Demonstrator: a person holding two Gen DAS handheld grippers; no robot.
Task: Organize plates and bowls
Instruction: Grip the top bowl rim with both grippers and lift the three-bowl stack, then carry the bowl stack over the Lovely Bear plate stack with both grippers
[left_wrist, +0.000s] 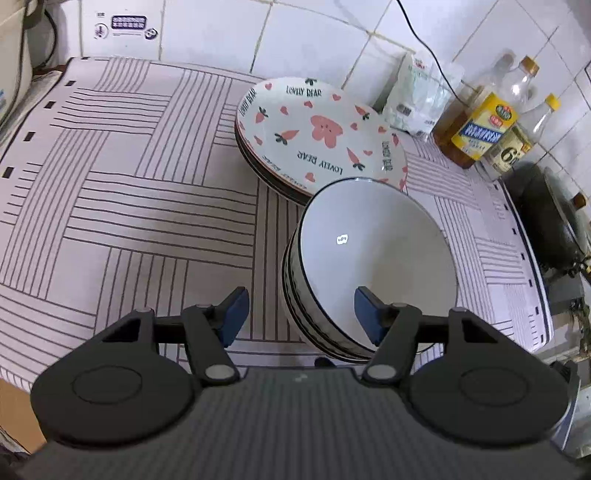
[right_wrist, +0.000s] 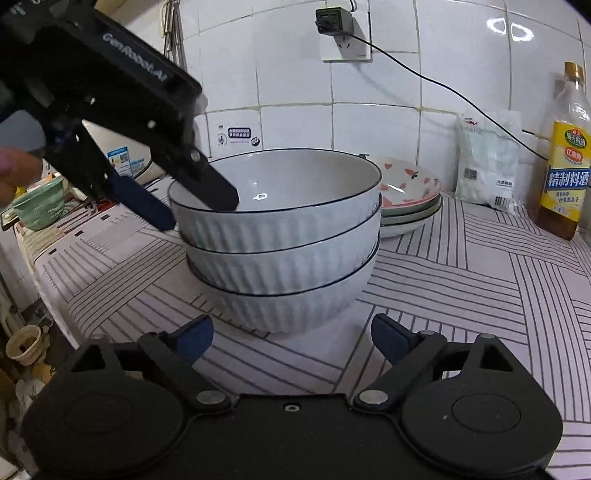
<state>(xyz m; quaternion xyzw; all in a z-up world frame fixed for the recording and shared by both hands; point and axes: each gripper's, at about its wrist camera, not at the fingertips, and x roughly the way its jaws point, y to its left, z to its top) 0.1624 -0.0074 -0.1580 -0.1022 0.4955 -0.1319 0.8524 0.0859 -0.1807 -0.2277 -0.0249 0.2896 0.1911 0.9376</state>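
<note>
Three white ribbed bowls with dark rims stand nested in a stack (right_wrist: 288, 251) on the striped cloth; the stack also shows in the left wrist view (left_wrist: 373, 266). Behind it lies a stack of plates (left_wrist: 317, 129) printed with pink bears and carrots, seen also in the right wrist view (right_wrist: 410, 195). My left gripper (left_wrist: 301, 314) is open, straddling the top bowl's near rim, one finger inside and one outside; it shows in the right wrist view (right_wrist: 192, 199). My right gripper (right_wrist: 291, 339) is open and empty, low in front of the bowl stack.
Oil and sauce bottles (left_wrist: 476, 122) and a white bag (left_wrist: 421, 96) stand by the tiled wall. A dark pan (left_wrist: 546, 218) sits at the right. A green bowl (right_wrist: 40, 206) and an appliance (right_wrist: 125, 155) are at the left. A cable (right_wrist: 443, 88) hangs from the wall socket.
</note>
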